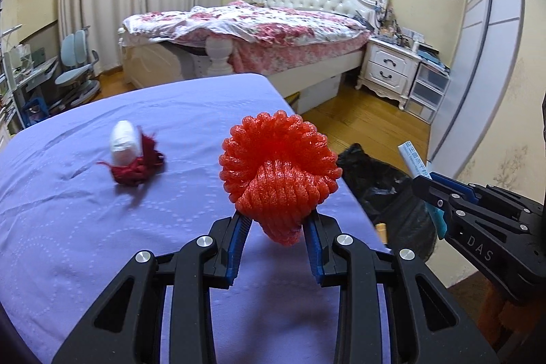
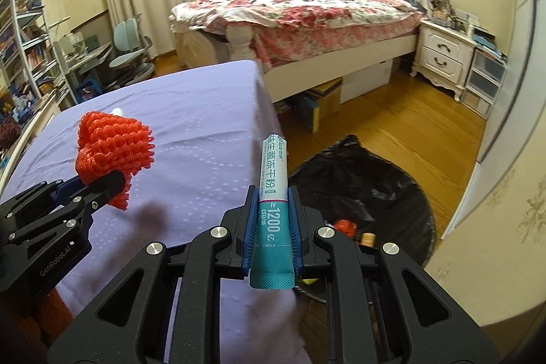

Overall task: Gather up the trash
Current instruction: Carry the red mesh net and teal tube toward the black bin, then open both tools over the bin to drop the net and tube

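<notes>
Left gripper (image 1: 277,229) jaws pinch the red foam net (image 1: 278,173) above the bench (image 1: 68,227); right gripper (image 2: 272,227) jaws clamp the sachet (image 2: 273,193). Carry both fully over the black bag (image 2: 368,186), probably open on the floor, before releasing, sachet first.

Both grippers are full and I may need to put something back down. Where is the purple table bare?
Bare: the purple table from the near edge up to the red yarn bundle, and its far half beyond. Crowded only around that bundle.
</notes>
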`<control>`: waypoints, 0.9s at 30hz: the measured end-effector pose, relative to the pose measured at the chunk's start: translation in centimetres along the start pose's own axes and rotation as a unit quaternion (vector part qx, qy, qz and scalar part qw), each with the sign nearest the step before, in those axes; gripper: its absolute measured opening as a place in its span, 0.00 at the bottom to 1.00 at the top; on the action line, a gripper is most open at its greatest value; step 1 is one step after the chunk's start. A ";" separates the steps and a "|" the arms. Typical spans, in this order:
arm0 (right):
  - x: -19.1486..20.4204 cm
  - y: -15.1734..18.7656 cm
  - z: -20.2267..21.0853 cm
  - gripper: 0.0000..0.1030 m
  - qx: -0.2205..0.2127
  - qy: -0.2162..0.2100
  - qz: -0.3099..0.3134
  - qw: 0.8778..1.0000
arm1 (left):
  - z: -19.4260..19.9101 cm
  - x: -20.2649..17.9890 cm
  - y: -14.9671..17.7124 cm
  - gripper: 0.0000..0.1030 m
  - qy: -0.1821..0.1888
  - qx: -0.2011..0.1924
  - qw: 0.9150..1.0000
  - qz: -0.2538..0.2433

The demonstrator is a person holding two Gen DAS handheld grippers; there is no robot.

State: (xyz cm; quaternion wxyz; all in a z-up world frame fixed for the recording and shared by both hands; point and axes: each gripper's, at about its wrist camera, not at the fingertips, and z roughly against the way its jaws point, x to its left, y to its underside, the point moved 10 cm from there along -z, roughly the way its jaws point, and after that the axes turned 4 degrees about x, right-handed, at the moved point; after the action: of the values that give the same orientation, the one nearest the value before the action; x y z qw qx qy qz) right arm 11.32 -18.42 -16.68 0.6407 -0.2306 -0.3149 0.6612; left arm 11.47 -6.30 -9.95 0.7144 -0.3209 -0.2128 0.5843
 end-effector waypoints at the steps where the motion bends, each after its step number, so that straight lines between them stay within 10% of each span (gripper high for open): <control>1: -0.6 0.0 0.0 0.17 -0.001 0.005 -0.003 1.000 | -0.4 -0.7 -0.1 0.31 0.004 0.002 1.000 -0.005; 27: -9.5 -0.6 -1.5 0.17 -0.008 0.036 -0.060 0.998 | -5.9 -9.5 -1.1 0.31 0.025 0.035 0.997 -0.070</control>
State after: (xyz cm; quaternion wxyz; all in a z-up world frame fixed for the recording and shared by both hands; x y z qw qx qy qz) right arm 13.49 -27.68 -18.26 0.6883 -0.2401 -0.3096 0.6105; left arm 14.14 -16.88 -12.66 0.7694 -0.2948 -0.1958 0.5318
